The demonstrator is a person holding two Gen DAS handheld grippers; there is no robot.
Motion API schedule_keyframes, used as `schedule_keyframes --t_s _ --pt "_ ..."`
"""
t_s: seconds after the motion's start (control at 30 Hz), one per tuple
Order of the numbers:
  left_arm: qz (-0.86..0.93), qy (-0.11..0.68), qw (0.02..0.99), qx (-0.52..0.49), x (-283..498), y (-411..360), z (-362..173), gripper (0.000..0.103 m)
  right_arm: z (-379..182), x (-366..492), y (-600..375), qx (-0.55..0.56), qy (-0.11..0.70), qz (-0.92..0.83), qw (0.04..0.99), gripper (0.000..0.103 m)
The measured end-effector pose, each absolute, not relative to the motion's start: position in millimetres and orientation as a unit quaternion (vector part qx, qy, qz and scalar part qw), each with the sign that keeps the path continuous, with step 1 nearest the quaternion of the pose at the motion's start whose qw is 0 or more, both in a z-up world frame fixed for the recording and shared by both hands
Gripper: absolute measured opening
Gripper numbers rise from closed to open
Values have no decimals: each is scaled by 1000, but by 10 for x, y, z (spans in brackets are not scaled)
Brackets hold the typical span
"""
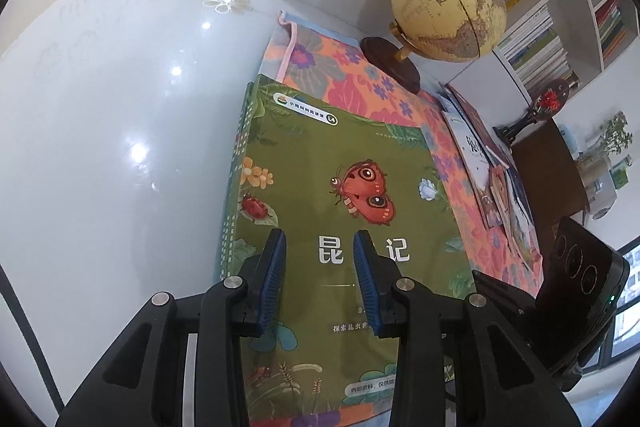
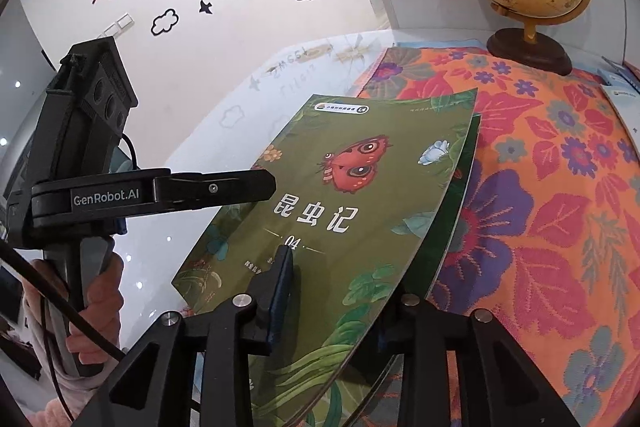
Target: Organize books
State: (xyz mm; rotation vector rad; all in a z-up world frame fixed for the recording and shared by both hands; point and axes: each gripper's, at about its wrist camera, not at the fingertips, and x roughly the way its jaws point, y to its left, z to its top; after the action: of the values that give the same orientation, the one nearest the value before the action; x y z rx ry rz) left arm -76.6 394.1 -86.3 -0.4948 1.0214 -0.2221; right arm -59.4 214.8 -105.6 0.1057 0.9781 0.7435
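Hovering over the green butterfly book (image 1: 340, 187), the left gripper (image 1: 320, 247) has its blue jaws apart with nothing pinched, the cover lying flat beneath and ahead of them. Over to the right gripper (image 2: 332, 291): one blue finger (image 2: 282, 291) rests on top of the book's near edge, the other is hidden under the cover, so I cannot tell if it's clamped. That top copy sits on a green stack (image 1: 234, 187), half on the floral cloth (image 2: 540, 187), half on the glossy white table (image 1: 100, 147). Beyond the jaws stands a globe (image 1: 448, 7); more books (image 1: 492, 179) lie further right.
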Motion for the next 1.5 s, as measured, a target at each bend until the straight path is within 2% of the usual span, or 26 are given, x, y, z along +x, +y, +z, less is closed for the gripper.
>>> schedule_keyframes --t_s 0.23,0.4,0.5,0.67,0.87,1.13,1.23,1.3,1.5 --pt "-103 483 841 -221 -764 3909 -862 32 -989 -447 1842 59 492 269 826 39" --pt "-100 481 845 -211 -767 3890 -862 32 -1046 -435 1883 69 511 292 806 42" --pt "-98 479 848 -202 -768 3872 -853 33 -1033 -479 1938 48 504 291 812 43" --pt "-43 477 866 -143 -804 3773 -769 33 -831 -498 1704 72 481 305 819 43" --pt "-13 466 878 -112 -792 3489 -564 34 -511 -579 984 72 426 285 856 48" --pt "-103 458 881 -67 -345 2157 -260 35 -366 -570 -520 122 375 204 896 51" --pt "-153 463 869 -81 -29 1550 -212 35 -379 -535 -1103 137 359 161 909 58" --pt "-169 463 867 -80 145 1207 -208 35 -444 -493 -1509 151 351 113 917 77" --pt "-208 459 861 -69 593 91 -346 35 -814 -359 -2600 222 373 24 901 77"
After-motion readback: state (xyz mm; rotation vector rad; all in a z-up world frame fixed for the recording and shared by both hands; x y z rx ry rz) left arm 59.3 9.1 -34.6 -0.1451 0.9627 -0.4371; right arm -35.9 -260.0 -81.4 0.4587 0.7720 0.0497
